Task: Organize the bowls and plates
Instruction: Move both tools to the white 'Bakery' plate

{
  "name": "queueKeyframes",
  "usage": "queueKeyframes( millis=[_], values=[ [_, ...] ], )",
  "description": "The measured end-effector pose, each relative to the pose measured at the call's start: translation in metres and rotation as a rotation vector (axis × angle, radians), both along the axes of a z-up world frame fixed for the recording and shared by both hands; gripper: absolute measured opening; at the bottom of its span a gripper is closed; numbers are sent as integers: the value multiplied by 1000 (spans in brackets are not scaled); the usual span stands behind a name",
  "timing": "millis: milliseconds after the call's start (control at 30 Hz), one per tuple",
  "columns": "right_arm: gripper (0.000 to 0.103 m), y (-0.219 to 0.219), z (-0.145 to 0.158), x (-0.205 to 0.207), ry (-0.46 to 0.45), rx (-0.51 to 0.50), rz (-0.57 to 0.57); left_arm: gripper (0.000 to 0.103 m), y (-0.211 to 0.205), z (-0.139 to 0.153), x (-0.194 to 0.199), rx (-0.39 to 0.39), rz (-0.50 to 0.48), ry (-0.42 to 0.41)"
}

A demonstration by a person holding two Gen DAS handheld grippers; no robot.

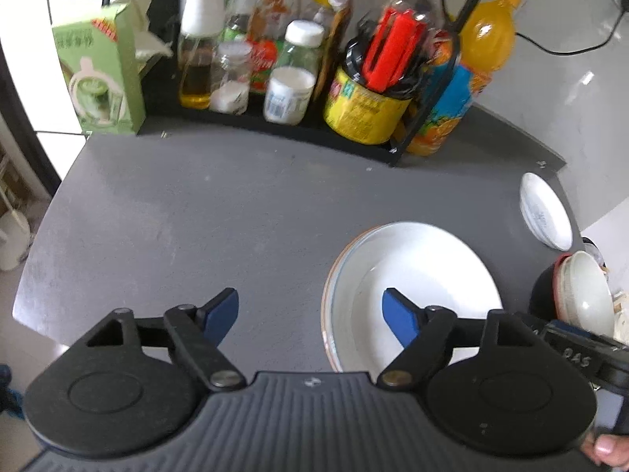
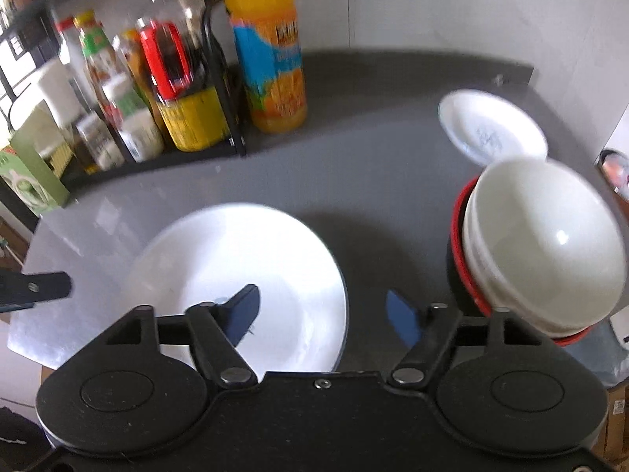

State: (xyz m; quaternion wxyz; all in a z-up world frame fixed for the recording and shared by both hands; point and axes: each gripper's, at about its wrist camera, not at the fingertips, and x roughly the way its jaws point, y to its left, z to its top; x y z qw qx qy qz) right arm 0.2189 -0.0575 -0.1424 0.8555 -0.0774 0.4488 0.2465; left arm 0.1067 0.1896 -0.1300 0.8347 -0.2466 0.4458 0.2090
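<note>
Left wrist view: left claw (image 1: pixel 310 312) spread wide, empty, hovering over grey tabletop (image 1: pixel 196 216), its right blue pad over the rim of the white plate stack (image 1: pixel 412 267). Stack of at least two plates, flat on the tabletop, toward the right. Small patterned plate (image 1: pixel 544 210) farther back near the right edge, apart from the stack. Nested bowls (image 1: pixel 585 295) at the far right, tilted, white over red-rimmed. Thumb (image 1: pixel 607 448) visible at the lower right corner.

Right wrist view: right claw (image 2: pixel 324 316) likewise wide open, gripping nothing, left pad above the plate stack (image 2: pixel 243 259), right pad over bare tabletop between stack and bowls (image 2: pixel 542 244). Small plate (image 2: pixel 491 129) just behind the bowls. Orange juice bottle (image 2: pixel 271 51) upright beside black rack (image 2: pixel 220 78) crowded with condiment bottles. Green carton (image 2: pixel 31 181) at the rack's left end.
</note>
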Motion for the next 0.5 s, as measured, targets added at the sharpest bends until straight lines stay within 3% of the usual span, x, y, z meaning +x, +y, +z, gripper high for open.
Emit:
queueKeyframes(
  millis=[133, 500],
  values=[
    [95, 0, 33, -7, -68, 18, 5, 81, -7, 17, 6, 18, -42, -24],
    [101, -18, 71, -2, -122, 46, -46, 85, -25, 47, 31, 82, -107, -67]
  ],
)
